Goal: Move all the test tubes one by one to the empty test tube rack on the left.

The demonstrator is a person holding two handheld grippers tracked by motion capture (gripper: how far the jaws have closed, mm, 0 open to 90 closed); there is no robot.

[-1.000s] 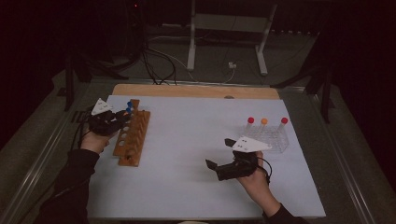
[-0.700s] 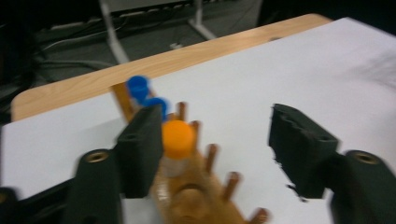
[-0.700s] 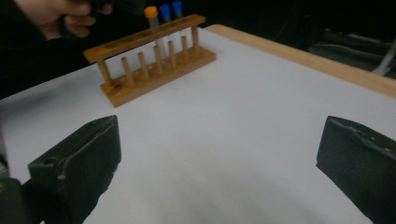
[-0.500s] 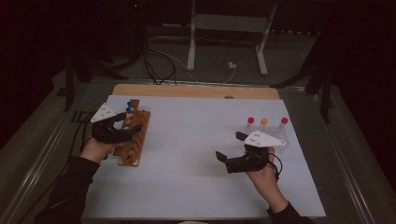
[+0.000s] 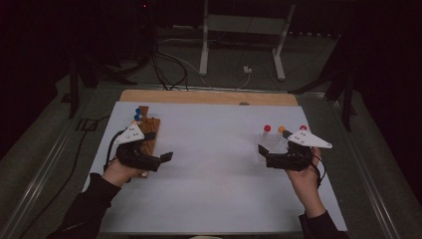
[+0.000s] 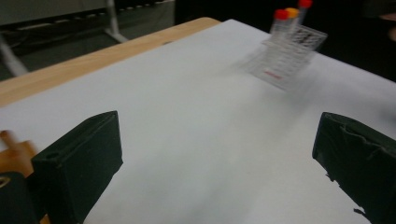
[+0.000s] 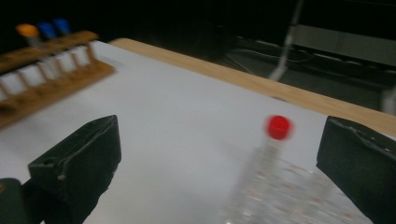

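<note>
A wooden tube rack (image 5: 148, 130) lies at the left of the white table cover, with blue-capped tubes (image 5: 138, 114) at its far end. My left gripper (image 5: 164, 158) is open just right of the rack's near end, pointing right, with nothing between its jaws. A clear plastic rack (image 5: 275, 143) at the right holds a red-capped tube (image 5: 267, 128), an orange-capped one (image 5: 281, 129) and another red one (image 5: 303, 128). My right gripper (image 5: 262, 151) is open at that rack's near left side. In the right gripper view the red-capped tube (image 7: 279, 127) stands blurred between the wide jaws.
The left gripper view looks across the bare white cover (image 6: 187, 93) to the clear rack (image 6: 289, 56). The wooden rack (image 7: 51, 79) with an orange cap (image 7: 28, 30) is far off in the right gripper view. A wooden table edge (image 5: 209, 97) runs along the back.
My left gripper came off the wooden rack, moving nearer and rightward, now pointing right. My right gripper moved right and away, up to the clear rack.
</note>
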